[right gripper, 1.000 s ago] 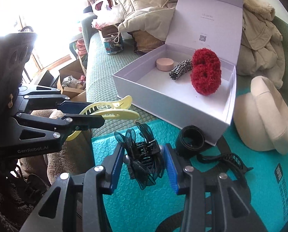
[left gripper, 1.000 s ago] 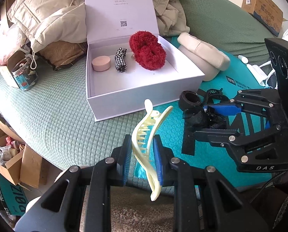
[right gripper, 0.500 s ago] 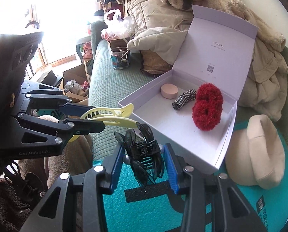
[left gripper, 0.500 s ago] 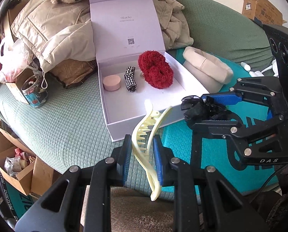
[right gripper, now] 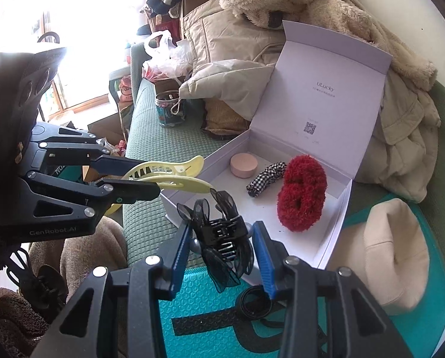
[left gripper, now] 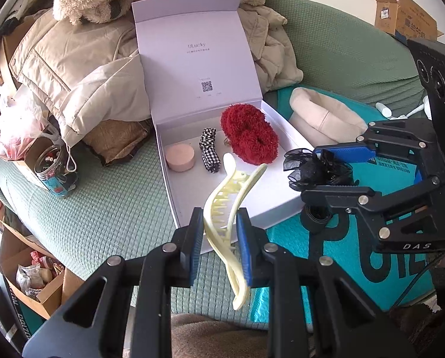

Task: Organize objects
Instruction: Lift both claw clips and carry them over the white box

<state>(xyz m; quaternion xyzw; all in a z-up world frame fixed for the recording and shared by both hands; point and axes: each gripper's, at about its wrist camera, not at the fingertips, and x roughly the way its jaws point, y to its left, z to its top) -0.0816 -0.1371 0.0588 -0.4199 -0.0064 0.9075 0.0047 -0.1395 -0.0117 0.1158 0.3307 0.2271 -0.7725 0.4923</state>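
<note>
In the left wrist view we see a white box (left gripper: 174,197) standing open on a green sofa (left gripper: 109,208), its lid raised against a pile of beige coats (left gripper: 73,68). Inside the box lie a pink round case (left gripper: 180,157), a checked scrunchie (left gripper: 209,150) and a red fluffy scrunchie (left gripper: 249,138), all near the hinge side; the front half of the box floor is bare. The left gripper (left gripper: 219,235) is clenched on a pale yellow hair claw (left gripper: 227,208), which hangs over the front edge of the box. To the right, the right gripper (left gripper: 330,170) grasps a black bow clip (left gripper: 312,168) over the right front corner of the box. The lid carries the word "ULucky" and a QR code; the right gripper shows "DAS". A beige hat (left gripper: 324,119) lies just beside the box, on a teal mat (left gripper: 356,256).

In the right wrist view we see the same box (right gripper: 335,226) with the same three things in it. The right gripper (right gripper: 222,238) holds the black bow clip (right gripper: 222,232) above the near box edge. The left gripper (right gripper: 139,176), marked "GenRobot.AI", holds the yellow claw (right gripper: 174,176) with its tip at the left edge of the box. A black band (right gripper: 253,301) lies on the teal mat (right gripper: 198,298), below the right gripper. A jar (right gripper: 168,110) stands on the sofa, well apart.
</note>
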